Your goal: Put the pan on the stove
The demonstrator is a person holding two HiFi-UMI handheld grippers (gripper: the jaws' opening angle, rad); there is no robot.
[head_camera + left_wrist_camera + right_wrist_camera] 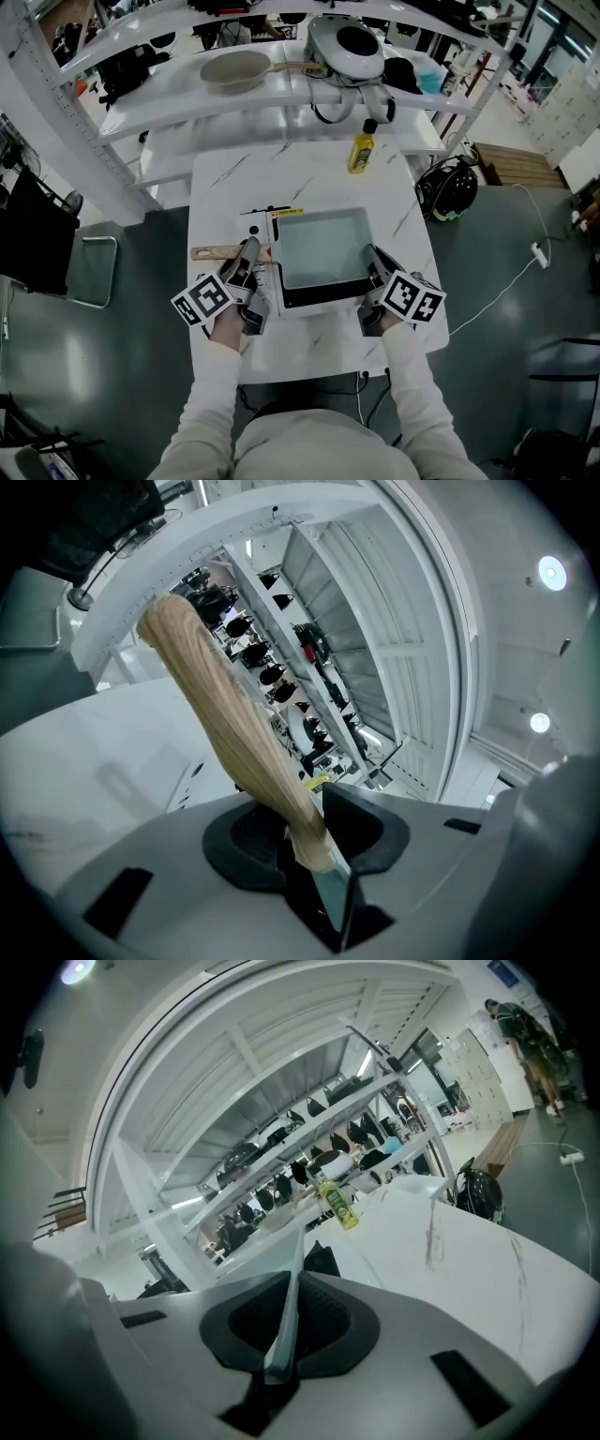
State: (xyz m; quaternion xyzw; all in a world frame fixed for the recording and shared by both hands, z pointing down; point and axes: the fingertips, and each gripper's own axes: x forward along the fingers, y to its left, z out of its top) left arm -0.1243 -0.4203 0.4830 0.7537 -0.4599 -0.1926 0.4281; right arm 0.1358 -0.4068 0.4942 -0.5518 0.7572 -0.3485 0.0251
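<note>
Setting pan (319,246) onto stove (319,298), mid table (309,169). Left hand-held gripper (314,841) clenched on wooden handle (225,714). Right hand-held gripper (281,1335) clenched on pan rim (286,1307). Seated or hovering: can't tell. Next, likely: square pan over stove, lower level, release both.

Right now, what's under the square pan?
Only the black front edge of the stove shows beneath the pan, on the white table. The pan covers the stove's top.
</note>
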